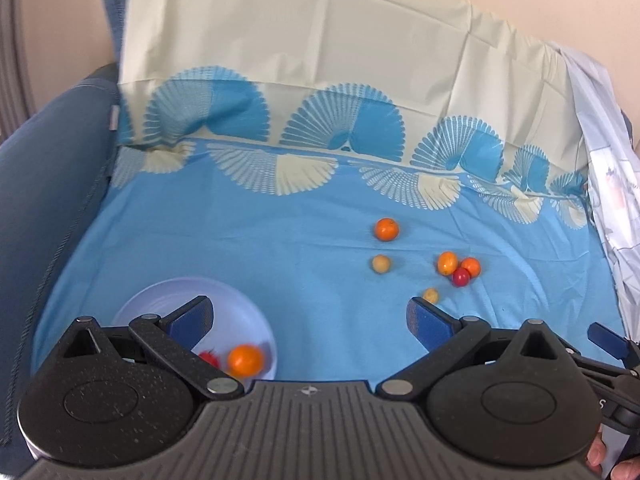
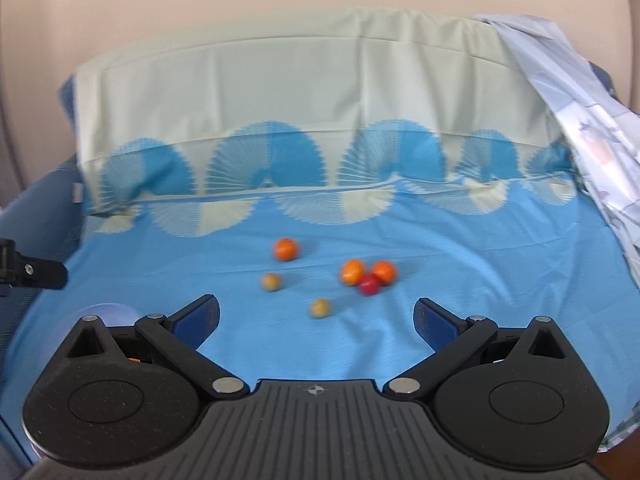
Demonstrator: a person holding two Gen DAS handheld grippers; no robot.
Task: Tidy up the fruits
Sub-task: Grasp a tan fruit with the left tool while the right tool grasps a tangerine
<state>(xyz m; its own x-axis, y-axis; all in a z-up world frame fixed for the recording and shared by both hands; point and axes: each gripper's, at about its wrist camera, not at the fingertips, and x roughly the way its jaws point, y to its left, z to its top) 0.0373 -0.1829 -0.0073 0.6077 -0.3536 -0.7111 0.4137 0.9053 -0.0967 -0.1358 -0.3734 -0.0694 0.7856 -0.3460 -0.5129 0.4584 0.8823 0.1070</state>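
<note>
On blue sheet point(image 1: 280, 248): six loose fruits point(image 2: 352, 272), two more in white bowl point(image 1: 160, 300), one red, possibly a tomato. Left gripper point(image 1: 310, 316) and right gripper point(image 2: 316, 320) both spread wide, holding nothing.

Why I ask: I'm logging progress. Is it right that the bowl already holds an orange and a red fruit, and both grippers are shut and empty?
Not quite. The bowl does hold an orange and a red fruit, but both grippers are open, not shut: the left gripper in the left wrist view, the right gripper in the right wrist view. Both are empty.
</note>
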